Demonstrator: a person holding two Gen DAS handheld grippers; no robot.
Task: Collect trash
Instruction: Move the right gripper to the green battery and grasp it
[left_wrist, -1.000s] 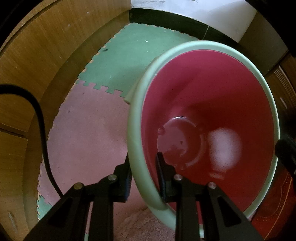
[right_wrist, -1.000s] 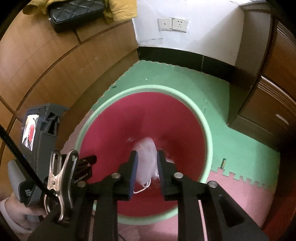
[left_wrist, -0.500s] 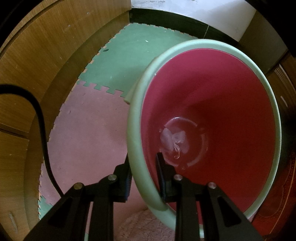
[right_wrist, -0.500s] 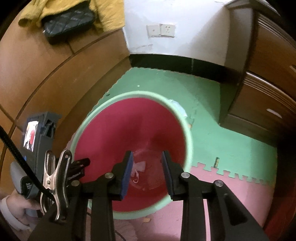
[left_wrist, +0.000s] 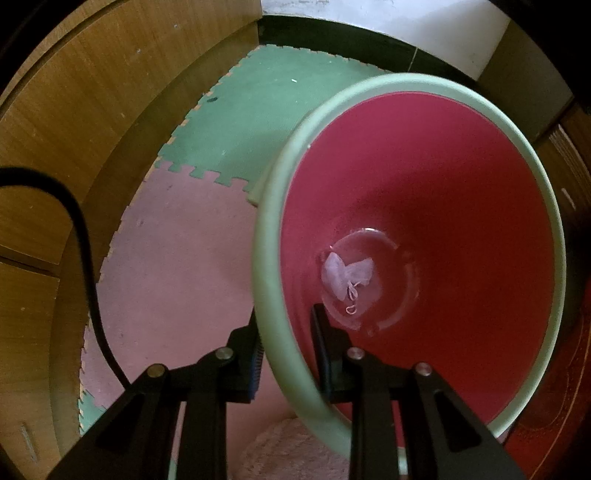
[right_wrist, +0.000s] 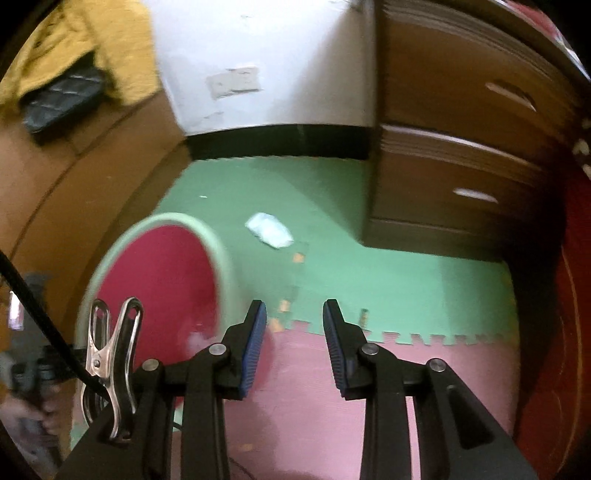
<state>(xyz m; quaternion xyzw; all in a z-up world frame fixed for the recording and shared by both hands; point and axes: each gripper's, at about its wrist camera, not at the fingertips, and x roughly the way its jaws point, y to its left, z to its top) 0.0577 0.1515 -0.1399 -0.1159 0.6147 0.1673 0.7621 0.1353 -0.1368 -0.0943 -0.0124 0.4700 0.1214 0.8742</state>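
1. In the left wrist view, the left gripper (left_wrist: 286, 354) sits at the bottom centre, clamped on the pale green rim of the bin (left_wrist: 266, 236), one finger outside the wall and one inside.
2. The bin fills the right half of that view; its inside is red.
3. A crumpled white mask (left_wrist: 345, 275) with thin loops lies on the bin's floor, just above the inner finger.
4. A green mat (left_wrist: 258, 122) lies at upper centre and a pink mat (left_wrist: 177, 258) at lower left, joined by a toothed seam.
5. In the blurred right wrist view, the right gripper (right_wrist: 293, 347) is at the bottom centre, jaws apart with nothing between them, over the mat seam.
6. The bin is at that view's left; a white wad (right_wrist: 269, 229) lies on the green mat at centre, just right of the bin.
7. A wooden drawer unit (right_wrist: 461, 166) stands at upper right.
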